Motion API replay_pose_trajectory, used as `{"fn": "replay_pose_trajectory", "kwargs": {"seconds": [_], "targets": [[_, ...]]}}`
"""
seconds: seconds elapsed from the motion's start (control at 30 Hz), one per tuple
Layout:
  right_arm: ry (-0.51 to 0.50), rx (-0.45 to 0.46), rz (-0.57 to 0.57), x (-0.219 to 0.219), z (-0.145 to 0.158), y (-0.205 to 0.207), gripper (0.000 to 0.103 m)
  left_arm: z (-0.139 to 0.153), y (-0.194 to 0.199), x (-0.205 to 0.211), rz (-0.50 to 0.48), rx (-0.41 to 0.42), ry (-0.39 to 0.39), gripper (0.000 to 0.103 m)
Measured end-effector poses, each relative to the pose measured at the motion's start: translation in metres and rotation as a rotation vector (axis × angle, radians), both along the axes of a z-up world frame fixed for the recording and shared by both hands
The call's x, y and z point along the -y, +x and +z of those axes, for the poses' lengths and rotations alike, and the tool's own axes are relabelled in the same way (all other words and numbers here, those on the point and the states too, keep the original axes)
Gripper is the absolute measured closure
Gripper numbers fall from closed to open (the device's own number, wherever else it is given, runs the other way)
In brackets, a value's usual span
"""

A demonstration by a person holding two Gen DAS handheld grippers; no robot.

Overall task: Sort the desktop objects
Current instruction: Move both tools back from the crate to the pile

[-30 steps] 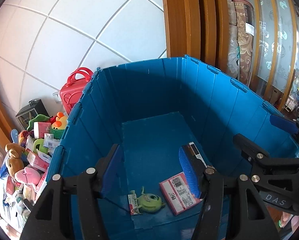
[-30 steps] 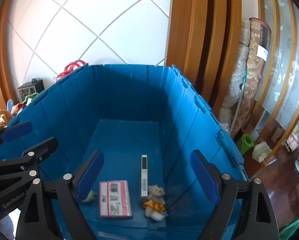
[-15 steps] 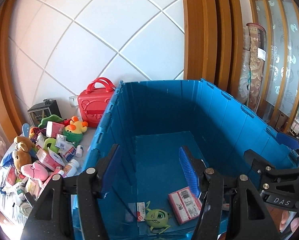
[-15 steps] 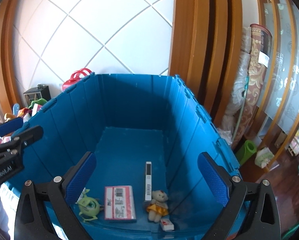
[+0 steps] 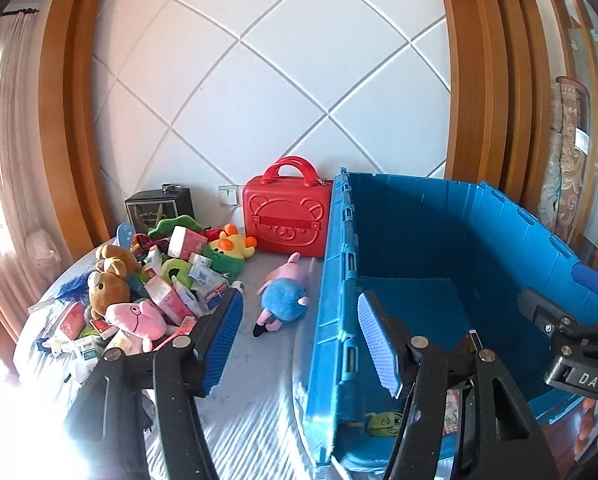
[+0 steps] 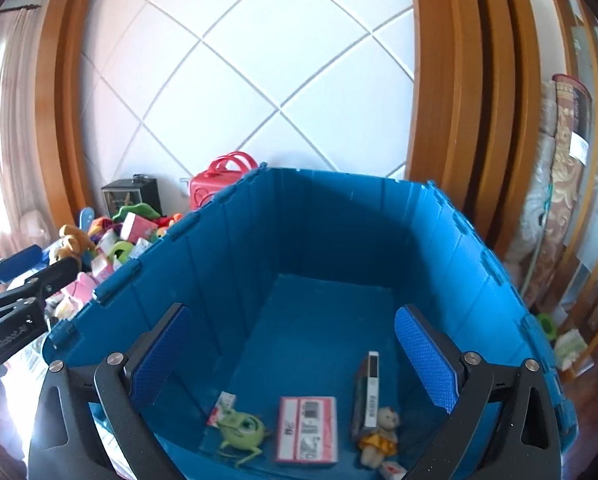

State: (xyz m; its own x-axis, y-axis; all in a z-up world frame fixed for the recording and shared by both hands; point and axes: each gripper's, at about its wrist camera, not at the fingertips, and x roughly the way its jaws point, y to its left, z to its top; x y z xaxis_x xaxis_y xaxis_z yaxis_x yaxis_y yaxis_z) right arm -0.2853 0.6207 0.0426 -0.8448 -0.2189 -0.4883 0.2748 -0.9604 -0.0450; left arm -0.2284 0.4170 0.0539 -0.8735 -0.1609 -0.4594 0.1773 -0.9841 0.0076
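My left gripper, fingers apart and empty, straddles the blue crate wall; right gripper, fingers wide and empty, hangs over it. Next target: pink-and-blue plush on the surface; I should approach low, centring it

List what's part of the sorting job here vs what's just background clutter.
Job:
- blue bin
- already inside: green one-eyed plush, pink barcoded box, small bear in yellow
- toy and box pile
- pink-and-blue plush
- left claw, right claw, both empty

Lying about:
- red bear case
- black box
- rolled rug
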Motion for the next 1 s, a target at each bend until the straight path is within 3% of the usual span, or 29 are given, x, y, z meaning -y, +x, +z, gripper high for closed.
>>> {"fn": "replay_pose_trajectory", "kwargs": {"seconds": [0.13,0.3,0.6,0.77,1.0], "targets": [[-0.003,0.014,-0.044,0.016,0.001,-0.002,0.0,0.0,0.014,0.026,-0.006,-0.009,0.02,0.044],[-0.052,-0.009,-0.026,0.05,0.013,0.016,0.0,-0.008,0.031,0.088,0.036,0.014,0.058,0.044],[-0.088,-0.038,0.113,0.193,0.023,0.065,0.0,-0.034,0.092,0.246,0.13,0.057,0.08,0.044],[-0.069,0.012,0.186,0.275,0.006,0.084,0.0,-0.061,0.116,0.329,0.197,0.137,0.061,0.044],[0.019,0.15,0.189,0.337,-0.036,0.074,0.0,-0.107,0.133,0.413,0.281,0.218,0.154,0.044]]}}
